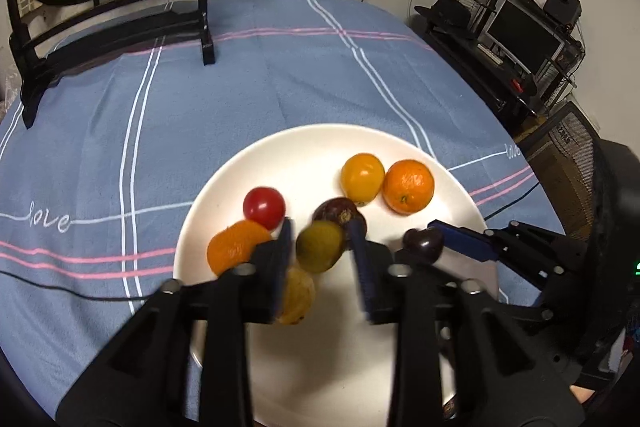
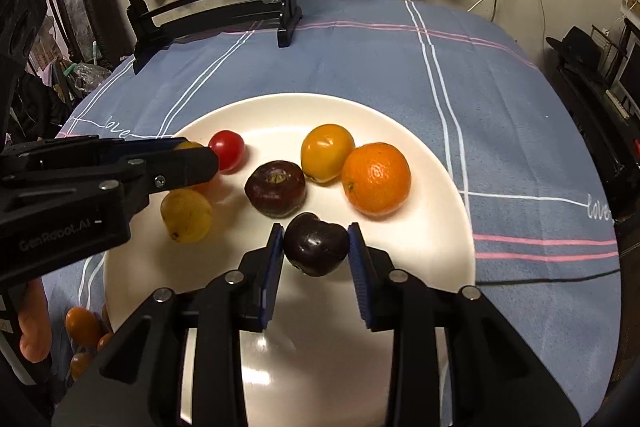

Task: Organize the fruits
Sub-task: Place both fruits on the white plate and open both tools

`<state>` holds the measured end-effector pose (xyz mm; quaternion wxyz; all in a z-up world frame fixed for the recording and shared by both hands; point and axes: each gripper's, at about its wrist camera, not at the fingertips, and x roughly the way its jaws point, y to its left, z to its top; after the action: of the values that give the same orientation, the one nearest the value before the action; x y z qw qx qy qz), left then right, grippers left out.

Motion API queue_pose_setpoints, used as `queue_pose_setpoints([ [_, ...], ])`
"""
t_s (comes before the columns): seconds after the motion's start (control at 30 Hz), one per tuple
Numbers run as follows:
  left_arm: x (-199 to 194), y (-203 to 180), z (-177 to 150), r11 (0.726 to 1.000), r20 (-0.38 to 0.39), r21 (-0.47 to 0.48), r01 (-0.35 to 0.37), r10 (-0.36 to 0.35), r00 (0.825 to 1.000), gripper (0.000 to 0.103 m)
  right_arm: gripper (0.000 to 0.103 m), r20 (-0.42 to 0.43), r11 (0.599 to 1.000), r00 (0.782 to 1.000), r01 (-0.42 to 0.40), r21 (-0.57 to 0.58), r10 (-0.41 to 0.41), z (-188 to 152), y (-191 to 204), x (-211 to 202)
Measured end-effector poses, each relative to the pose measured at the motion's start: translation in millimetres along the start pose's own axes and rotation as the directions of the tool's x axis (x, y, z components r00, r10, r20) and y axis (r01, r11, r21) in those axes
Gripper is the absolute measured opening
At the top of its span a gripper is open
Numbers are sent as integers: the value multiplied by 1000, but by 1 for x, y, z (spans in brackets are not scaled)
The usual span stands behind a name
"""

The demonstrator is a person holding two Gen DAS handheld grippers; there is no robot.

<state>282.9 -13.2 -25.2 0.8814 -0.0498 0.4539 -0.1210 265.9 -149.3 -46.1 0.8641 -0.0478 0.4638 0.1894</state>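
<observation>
A white plate [image 1: 304,155] [image 2: 420,251] on the blue cloth holds several fruits: a red tomato [image 1: 264,207] [image 2: 227,150], an orange [image 1: 408,186] [image 2: 376,179], a yellow-orange fruit [image 1: 362,177] [image 2: 327,151], a dark purple fruit [image 1: 340,213] [image 2: 275,188], a yellow fruit [image 1: 298,297] [image 2: 186,215] and a second orange [image 1: 232,251]. My left gripper [image 1: 322,247] is shut on a greenish-yellow fruit [image 1: 320,246], held above the plate. My right gripper [image 2: 315,247] [image 1: 436,239] is shut on a dark plum [image 2: 316,243] [image 1: 423,243] just above the plate's front.
A black-framed round ornament stand [image 1: 120,23] [image 2: 208,15] stands at the table's far side. Several small orange fruits [image 2: 82,327] lie off the plate at the near left. A black cable [image 2: 548,277] crosses the cloth. A desk with monitor [image 1: 524,39] is off to the right.
</observation>
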Motion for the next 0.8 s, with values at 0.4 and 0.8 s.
queue_pose_setpoints([
  [0.4,-96,12,-47,999,140,-39,22,-16,990,68,60,83,999,995,50,-7,-49,-39,-2,-80],
  [0.8,-133,23,-157,996,136,-75,-50,60,989,70,60,67,999,998,20,-44,-17,-106,31,-125],
])
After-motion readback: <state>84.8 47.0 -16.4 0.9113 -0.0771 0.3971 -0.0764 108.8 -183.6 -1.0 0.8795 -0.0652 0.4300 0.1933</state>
